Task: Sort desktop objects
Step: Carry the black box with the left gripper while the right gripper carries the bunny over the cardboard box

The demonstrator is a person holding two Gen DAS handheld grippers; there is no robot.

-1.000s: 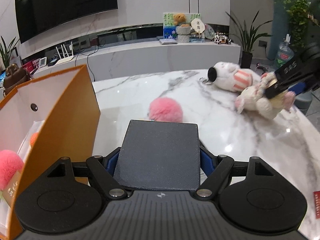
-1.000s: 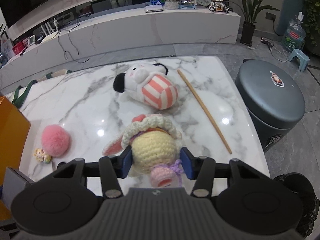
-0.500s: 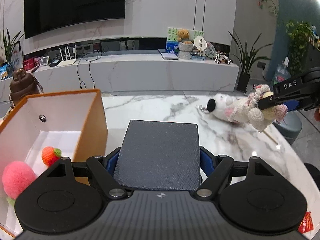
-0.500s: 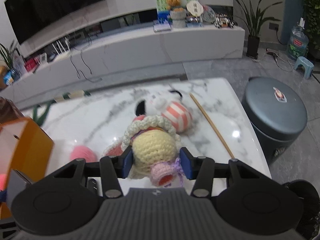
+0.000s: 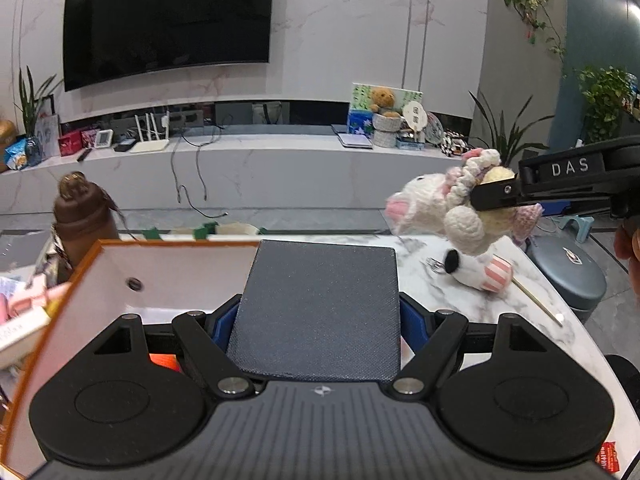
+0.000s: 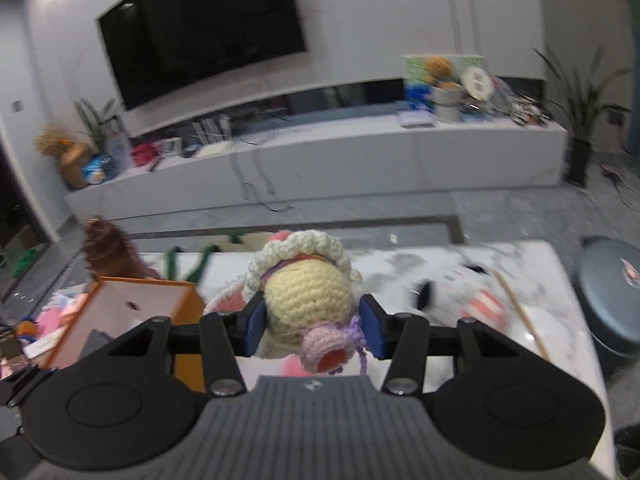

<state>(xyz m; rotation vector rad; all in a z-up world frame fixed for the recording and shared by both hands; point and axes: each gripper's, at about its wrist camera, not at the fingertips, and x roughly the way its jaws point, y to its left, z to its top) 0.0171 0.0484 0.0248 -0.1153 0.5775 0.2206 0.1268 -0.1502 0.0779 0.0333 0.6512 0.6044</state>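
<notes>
Right tongs (image 6: 312,330) pinching crocheted doll (image 6: 306,292), head forward

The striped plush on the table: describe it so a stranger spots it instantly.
Start at the white marble table, right of the orange box. The striped plush lies on its side beside a thin wooden stick. Unlike the crocheted doll held in the air, it wears pink-and-white stripes.

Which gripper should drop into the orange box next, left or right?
Left. The left gripper holds the dark block right over the orange box. The right gripper holds the crochet doll in the air, off to the box's side.
</notes>
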